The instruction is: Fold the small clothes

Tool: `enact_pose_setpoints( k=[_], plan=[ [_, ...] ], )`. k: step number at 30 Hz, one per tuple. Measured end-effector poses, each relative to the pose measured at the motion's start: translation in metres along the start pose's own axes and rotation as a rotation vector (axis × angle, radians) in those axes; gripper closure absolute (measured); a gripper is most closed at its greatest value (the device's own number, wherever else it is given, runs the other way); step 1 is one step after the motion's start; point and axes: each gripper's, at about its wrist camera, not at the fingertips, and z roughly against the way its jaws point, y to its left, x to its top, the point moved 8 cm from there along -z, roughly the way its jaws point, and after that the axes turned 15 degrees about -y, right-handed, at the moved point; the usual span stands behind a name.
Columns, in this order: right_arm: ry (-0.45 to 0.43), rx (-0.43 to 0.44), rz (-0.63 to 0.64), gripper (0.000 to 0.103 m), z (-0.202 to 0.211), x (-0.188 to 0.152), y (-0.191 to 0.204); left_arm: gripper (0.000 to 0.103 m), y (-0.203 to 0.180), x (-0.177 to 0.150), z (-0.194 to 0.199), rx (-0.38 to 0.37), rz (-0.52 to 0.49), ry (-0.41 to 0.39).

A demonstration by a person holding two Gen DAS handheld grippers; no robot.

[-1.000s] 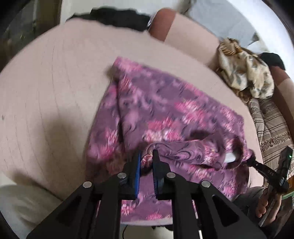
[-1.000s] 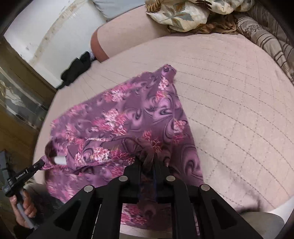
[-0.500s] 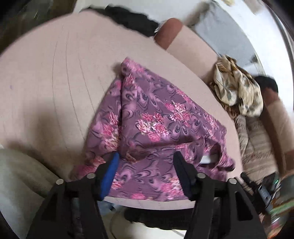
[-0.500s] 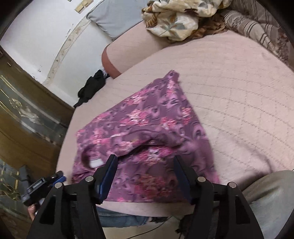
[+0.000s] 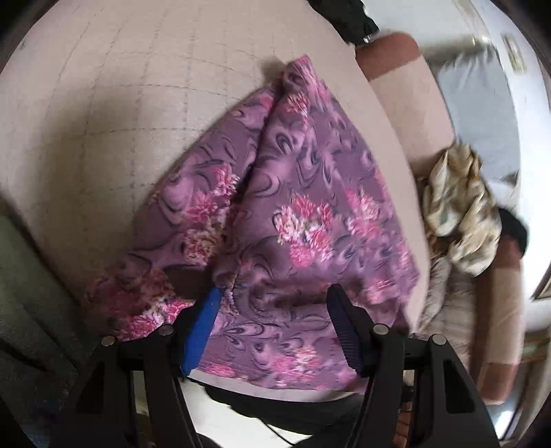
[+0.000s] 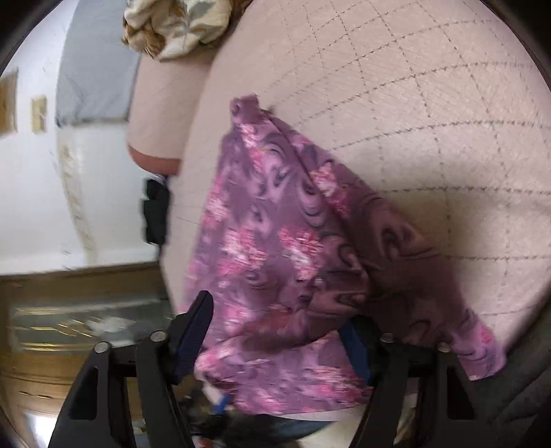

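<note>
A purple garment with pink flowers [image 5: 303,213] lies folded on the pink quilted cushion [image 5: 103,120], its near edge at the cushion's front. My left gripper [image 5: 275,299] is open and empty, its jaws wide apart just above the garment's near edge. The garment also shows in the right wrist view [image 6: 275,248]. My right gripper [image 6: 282,317] is open and empty over the same near edge, with the cloth lying between and over its fingers.
A crumpled beige patterned cloth [image 5: 461,220] lies on the sofa at the right; it also shows in the right wrist view [image 6: 179,27]. A black item [image 5: 344,13] sits beyond the cushion's far edge. A grey pillow [image 5: 482,103] leans at the back.
Both grippers were shut on the garment's folded edge a second ago. They have opened, let the cloth drop flat, and pulled back toward the near edge.
</note>
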Motion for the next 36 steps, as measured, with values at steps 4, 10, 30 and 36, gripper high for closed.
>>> enact_pose_setpoints(
  k=[4,10,30,36],
  plan=[
    [-0.019,-0.121,0.178,0.079,-0.005,-0.008,0.002,0.052,0.002,-0.003,-0.010,0.066,-0.017,-0.023],
    [-0.036,-0.070,0.331,0.095,0.010,-0.005,0.014,0.093,0.001,0.022,0.026,0.001,-0.077,-0.154],
    [-0.076,-0.168,0.602,0.072,0.021,-0.032,0.010,0.084,0.003,0.008,0.033,0.098,-0.364,-0.230],
    [-0.086,-0.197,0.564,0.088,0.022,-0.024,-0.002,0.099,0.004,0.004,0.025,0.113,-0.367,-0.212]
  ],
)
